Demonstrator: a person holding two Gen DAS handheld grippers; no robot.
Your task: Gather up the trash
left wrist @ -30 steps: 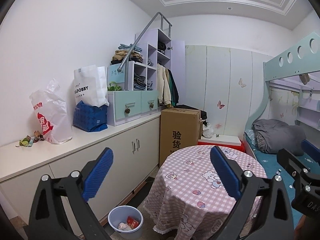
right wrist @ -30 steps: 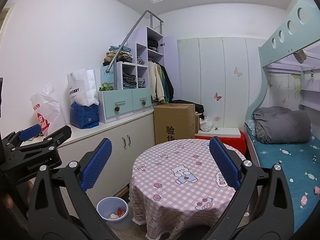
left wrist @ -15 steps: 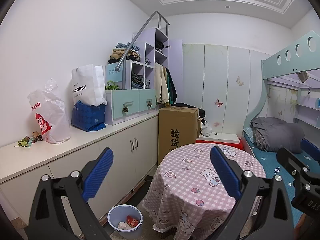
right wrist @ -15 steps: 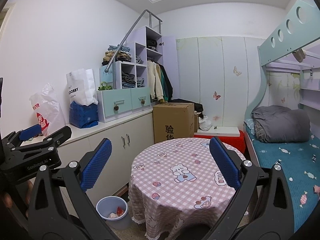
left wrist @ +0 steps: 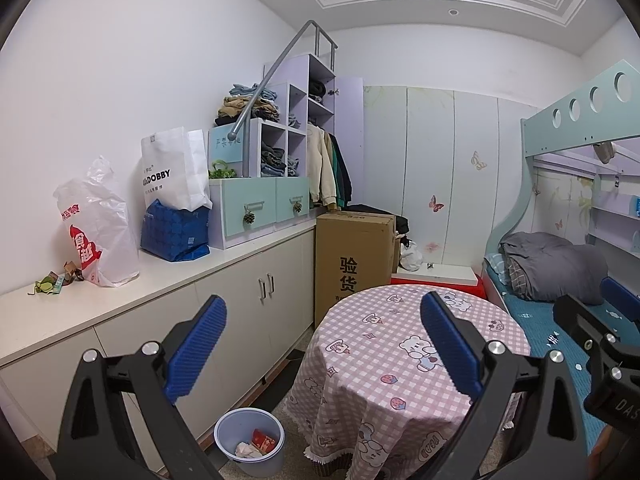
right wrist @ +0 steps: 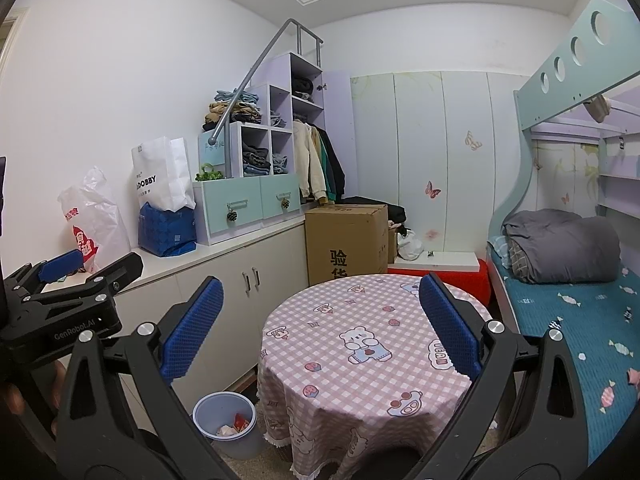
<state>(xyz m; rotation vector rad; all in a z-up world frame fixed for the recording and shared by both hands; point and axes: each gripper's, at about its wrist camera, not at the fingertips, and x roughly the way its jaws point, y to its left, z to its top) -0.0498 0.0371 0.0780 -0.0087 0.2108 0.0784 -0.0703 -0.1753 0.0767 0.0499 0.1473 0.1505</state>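
Left tongs [left wrist: 320, 344]: spread wide, blue pads well apart, nothing between them. Held in the air above the floor, pointing into the room over the near-left edge of the round table.
Right tongs [right wrist: 318, 326]: spread wide, blue pads well apart, nothing held. Held above the near part of the round table.
Cross view: the left tongs also show at the left edge of the right wrist view, the right tongs at the right edge of the left wrist view.
Round table [right wrist: 372, 396]: covered by a pink checked cloth with cartoon prints that hangs over its rim.
Bin [left wrist: 224, 438]: pale blue, upright on the floor, between the foot of the bench cabinets and the left side of the round table. A red wrapper and crumpled white paper lie inside.
Trash [left wrist: 54, 282]: small heap of wrappers, green and brown, on the bench [left wrist: 168, 286] top near its left end, towards the wall edge, just left of the plastic bag.
Plastic bag [left wrist: 98, 224]: white with red print, upright on the bench, touching or almost touching the trash; which of the two cannot be told.
Blue bag [left wrist: 174, 232]: on the bench to the right of the plastic bag, with a white paper bag [left wrist: 172, 168] standing in or behind it.
Drawer unit [left wrist: 260, 210]: pale green fronts, on the bench at its far end, open shelves of folded clothes above it.
Cardboard box [left wrist: 352, 256]: on the floor at the far end of the bench, behind the round table.
Bunk bed [right wrist: 580, 308]: along the right side, grey bedding rolled on the blue mattress.
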